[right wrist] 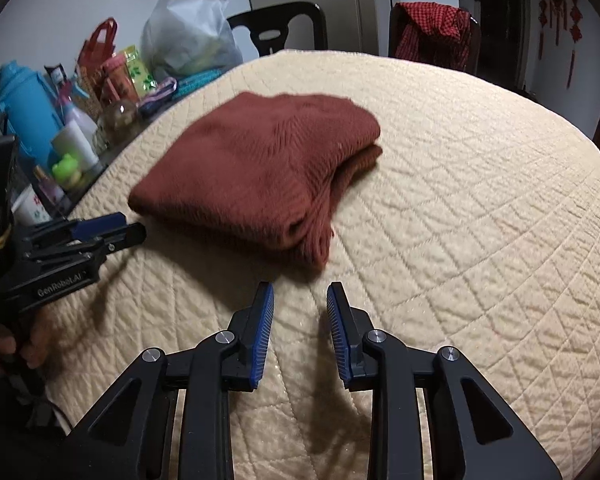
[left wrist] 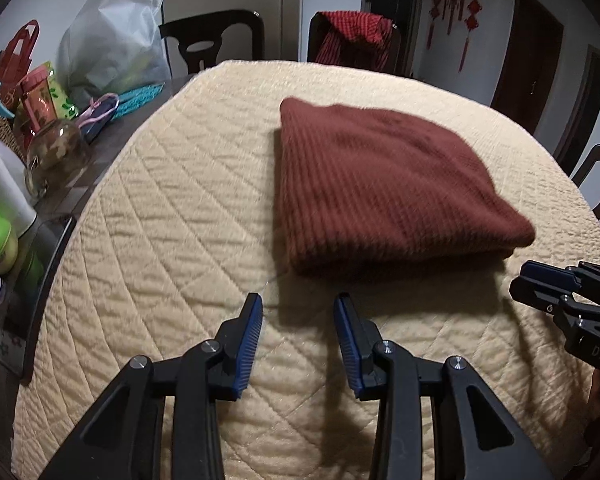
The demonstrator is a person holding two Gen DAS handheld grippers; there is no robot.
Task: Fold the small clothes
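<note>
A rust-red knitted garment [left wrist: 384, 184] lies folded into a thick rectangle on the cream quilted table cover [left wrist: 172, 208]. In the right wrist view the same garment [right wrist: 260, 168] shows its stacked layers along the right edge. My left gripper [left wrist: 298, 300] hovers just short of the garment's near edge, open, with only quilt between its blue pads. My right gripper [right wrist: 300, 288] sits in front of the garment's near right corner, also open and holding nothing. Each gripper shows in the other's view: the right gripper [left wrist: 540, 280] at the far right, the left gripper [right wrist: 120, 226] at the left.
Clutter lines the table's left edge: a white plastic bag [left wrist: 112, 40], a glass jar [left wrist: 56, 152], bottles, and a blue water bottle [right wrist: 24, 108]. Dark chairs [left wrist: 216, 40] stand behind the table, one draped with a red checked cloth [left wrist: 356, 36]. A hand [right wrist: 4, 340] grips the left gripper's handle.
</note>
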